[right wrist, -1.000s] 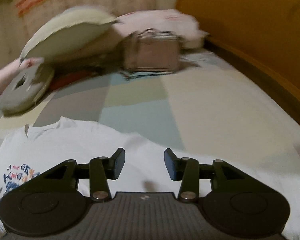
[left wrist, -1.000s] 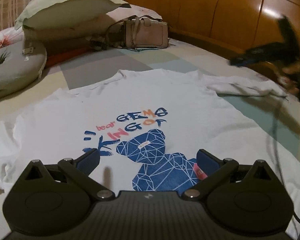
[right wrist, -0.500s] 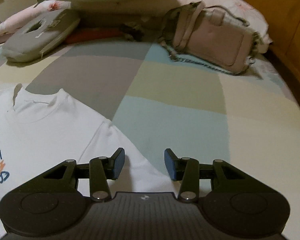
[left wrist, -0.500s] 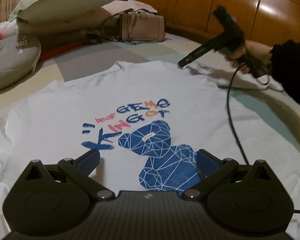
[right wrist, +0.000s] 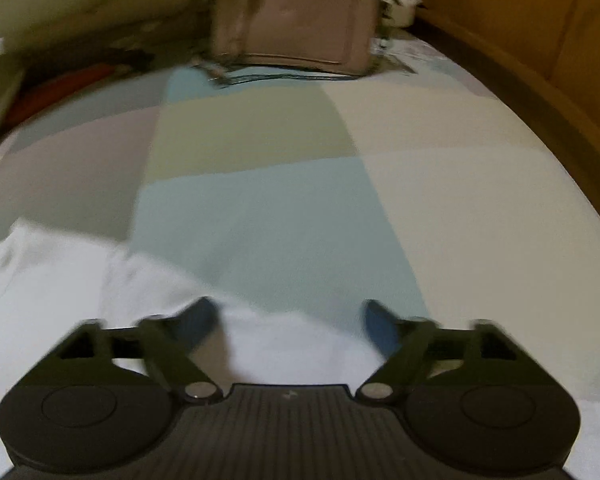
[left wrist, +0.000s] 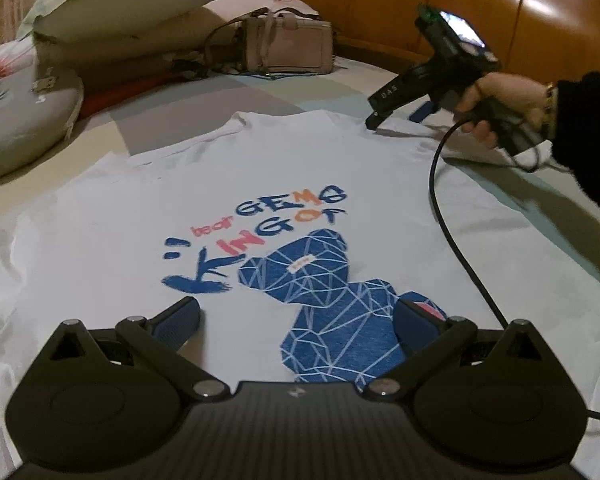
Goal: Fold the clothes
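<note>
Lying flat, print up, on the bed (right wrist: 440,200), the white T-shirt (left wrist: 260,184) is spread for folding. Both tongs gape empty: right gripper (right wrist: 290,320) over its sleeve, left gripper (left wrist: 296,320) above the hem.

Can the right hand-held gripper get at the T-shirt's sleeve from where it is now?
Probably yes: the right hand-held gripper is open, with the sleeve of the T-shirt between its fingers and nothing blocking it. The blurred frame hides actual contact.
</note>
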`<state>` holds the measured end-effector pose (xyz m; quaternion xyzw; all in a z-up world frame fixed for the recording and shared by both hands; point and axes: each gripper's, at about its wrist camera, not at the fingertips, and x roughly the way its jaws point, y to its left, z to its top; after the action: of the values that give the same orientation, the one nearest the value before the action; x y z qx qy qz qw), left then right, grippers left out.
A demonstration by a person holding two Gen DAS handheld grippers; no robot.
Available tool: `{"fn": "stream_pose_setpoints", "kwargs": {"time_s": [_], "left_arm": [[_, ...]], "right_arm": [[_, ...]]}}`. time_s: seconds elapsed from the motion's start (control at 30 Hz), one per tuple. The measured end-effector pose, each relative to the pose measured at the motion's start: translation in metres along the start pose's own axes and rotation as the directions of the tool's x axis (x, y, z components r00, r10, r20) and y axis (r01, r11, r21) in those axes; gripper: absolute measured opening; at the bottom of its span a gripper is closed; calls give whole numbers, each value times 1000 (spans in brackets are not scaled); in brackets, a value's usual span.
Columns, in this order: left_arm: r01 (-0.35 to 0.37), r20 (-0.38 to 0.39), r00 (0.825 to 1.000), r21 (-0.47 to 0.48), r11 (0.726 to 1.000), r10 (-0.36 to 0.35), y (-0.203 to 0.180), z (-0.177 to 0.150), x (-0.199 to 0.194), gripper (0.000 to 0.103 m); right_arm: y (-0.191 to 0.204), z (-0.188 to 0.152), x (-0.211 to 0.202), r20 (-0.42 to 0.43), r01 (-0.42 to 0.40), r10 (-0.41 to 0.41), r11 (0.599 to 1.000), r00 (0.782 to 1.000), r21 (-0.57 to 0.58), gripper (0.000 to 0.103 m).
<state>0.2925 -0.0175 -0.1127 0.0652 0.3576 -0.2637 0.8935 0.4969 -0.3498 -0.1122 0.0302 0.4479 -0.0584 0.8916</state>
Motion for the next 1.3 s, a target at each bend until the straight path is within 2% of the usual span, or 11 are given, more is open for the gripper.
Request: {"fn": "stream_pose_setpoints", "kwargs": {"time_s": [0.13, 0.33, 0.47, 0.5, 0.6, 0.7, 0.8, 0.87, 1.07, 1.17, 1.3], "left_arm": [[-5, 13, 1000, -21, 1000, 6, 4, 2, -5, 102], [-34, 28, 999, -51, 998, 36, 10, 5, -9, 102], [-52, 14, 999, -61, 997, 53, 13, 5, -6, 102], [-51, 16, 999, -60, 997, 52, 14, 5, -6, 102], [-42, 14, 999, -70, 997, 43, 17, 5, -5, 102], [-43, 9, 999, -75, 996, 44, 17, 4, -5, 102], [-45, 21, 999, -65, 997, 47, 14, 6, -9, 102], [-35, 37, 999, -57, 998, 37, 11, 8, -13, 102], [-29, 43, 999, -35, 999, 30, 2, 8, -16, 102], [-23, 46, 999, -22, 999, 24, -2, 9, -16, 102], [-24, 44, 999, -5, 1000, 24, -6, 8, -13, 102]], "right_arm": [[-10, 4, -16, 5, -16, 16, 997, 1000, 69, 88], [19, -16, -51, -78, -155, 158, 987, 984, 39, 90], [51, -22, -24, -121, -94, 94, 996, 988, 4, 97], [56, -21, -18, -99, -73, 71, 997, 993, -14, 103], [63, -15, -2, 4, -35, 35, 998, 999, -45, 103], [52, -9, 3, 61, -83, 86, 996, 994, -41, 103], [27, -7, -16, 55, -176, 177, 984, 983, -13, 103], [3, -10, -44, 56, -190, 190, 982, 980, -2, 103], [-84, -42, -109, 38, -10, 9, 1000, 999, 4, 103], [-138, -68, -113, -13, 75, -74, 991, 997, 109, 103], [-190, -100, -98, -62, 113, -100, 957, 993, 266, 103]]}}
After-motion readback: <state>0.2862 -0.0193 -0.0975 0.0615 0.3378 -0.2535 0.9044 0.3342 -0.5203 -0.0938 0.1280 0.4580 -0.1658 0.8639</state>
